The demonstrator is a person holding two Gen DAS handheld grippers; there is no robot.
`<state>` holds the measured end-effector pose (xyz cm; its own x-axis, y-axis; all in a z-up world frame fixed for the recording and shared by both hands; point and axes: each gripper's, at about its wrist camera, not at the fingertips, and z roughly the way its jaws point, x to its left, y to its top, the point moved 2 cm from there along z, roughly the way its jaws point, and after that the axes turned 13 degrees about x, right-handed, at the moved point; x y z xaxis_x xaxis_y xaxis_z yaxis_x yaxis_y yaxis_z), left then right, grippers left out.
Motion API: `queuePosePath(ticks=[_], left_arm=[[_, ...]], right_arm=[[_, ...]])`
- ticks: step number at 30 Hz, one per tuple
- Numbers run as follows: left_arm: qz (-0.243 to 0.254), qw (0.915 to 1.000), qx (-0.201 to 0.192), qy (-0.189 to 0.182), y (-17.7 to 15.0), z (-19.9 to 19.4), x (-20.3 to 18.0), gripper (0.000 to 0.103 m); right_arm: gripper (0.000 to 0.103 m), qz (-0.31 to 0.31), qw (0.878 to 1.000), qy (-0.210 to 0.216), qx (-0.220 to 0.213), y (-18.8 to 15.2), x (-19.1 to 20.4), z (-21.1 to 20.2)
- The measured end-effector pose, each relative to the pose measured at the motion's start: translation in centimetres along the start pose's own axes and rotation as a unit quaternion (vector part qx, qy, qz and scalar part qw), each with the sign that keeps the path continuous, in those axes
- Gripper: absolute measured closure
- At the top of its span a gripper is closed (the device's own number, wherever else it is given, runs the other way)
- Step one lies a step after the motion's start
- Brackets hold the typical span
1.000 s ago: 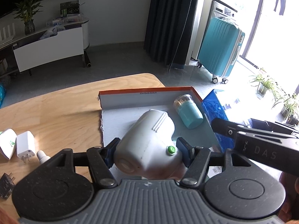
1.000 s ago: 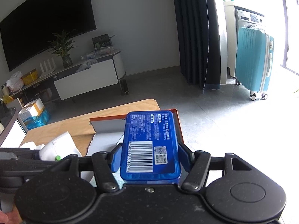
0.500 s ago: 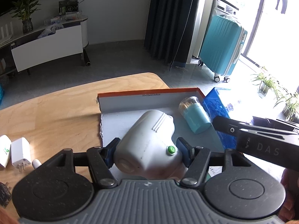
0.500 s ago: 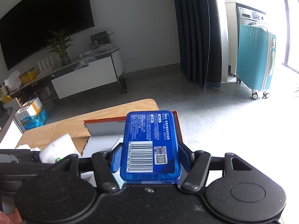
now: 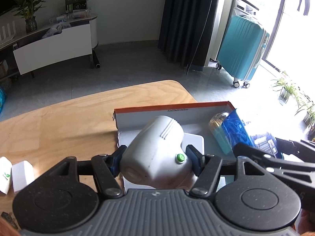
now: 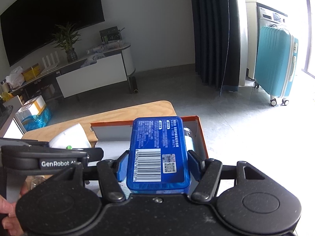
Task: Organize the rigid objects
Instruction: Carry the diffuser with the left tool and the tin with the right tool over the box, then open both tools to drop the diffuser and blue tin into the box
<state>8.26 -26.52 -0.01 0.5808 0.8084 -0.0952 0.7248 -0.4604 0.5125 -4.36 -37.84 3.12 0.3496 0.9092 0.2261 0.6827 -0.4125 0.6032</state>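
Observation:
My left gripper (image 5: 156,158) is shut on a white plastic device with a green button (image 5: 155,153), held over the orange-rimmed cardboard box (image 5: 171,106). A teal jar with a clear lid (image 5: 218,129) lies on its side in the box at the right. My right gripper (image 6: 157,162) is shut on a flat blue tin (image 6: 157,149) with a barcode label, held above the right part of the same box (image 6: 202,137). In the left wrist view the tin (image 5: 236,130) shows at the right, in front of the jar. In the right wrist view the white device (image 6: 69,139) shows at the left.
The box sits at the far right corner of a wooden table (image 5: 69,122). White chargers (image 5: 17,171) lie near the table's left edge. Beyond the table are grey floor, a teal suitcase (image 5: 242,49), a dark curtain and a TV cabinet (image 5: 53,47).
Both grippers, each still holding its object, have moved forward over the box. The blue tin has come in front of the teal jar in the left wrist view.

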Motion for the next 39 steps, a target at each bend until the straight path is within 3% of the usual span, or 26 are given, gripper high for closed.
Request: queuePosePath(ticks=[17,23,26,27,28,39], left_arm=[[-0.012,0.9996,0.023,-0.013,1.9,3.0,1.1,0.037],[-0.014,0.9991,0.029,-0.026,2.3,4.0,1.2,0.037],[-0.027,0.9973,0.037,-0.058,2.6,4.8,1.3,0.038],[-0.029,0.9966,0.035,-0.068,2.7,4.8,1.2,0.032],[-0.030,0.9966,0.035,-0.068,2.7,4.7,1.1,0.019],[-0.029,0.9989,0.006,-0.035,1.8,0.6,1.6,0.014]], right_arm=[[0.028,-0.031,0.999,-0.031,0.020,1.9,1.0,3.5],[0.026,-0.033,0.999,-0.037,-0.013,1.4,0.1,1.7],[0.026,-0.025,0.999,-0.041,-0.021,1.2,-0.4,1.0],[0.026,-0.023,0.999,-0.038,-0.022,1.1,-0.5,0.8],[0.026,-0.022,0.999,-0.038,-0.023,1.1,-0.6,0.7],[0.026,-0.021,0.999,-0.027,-0.030,0.7,0.9,-0.6]])
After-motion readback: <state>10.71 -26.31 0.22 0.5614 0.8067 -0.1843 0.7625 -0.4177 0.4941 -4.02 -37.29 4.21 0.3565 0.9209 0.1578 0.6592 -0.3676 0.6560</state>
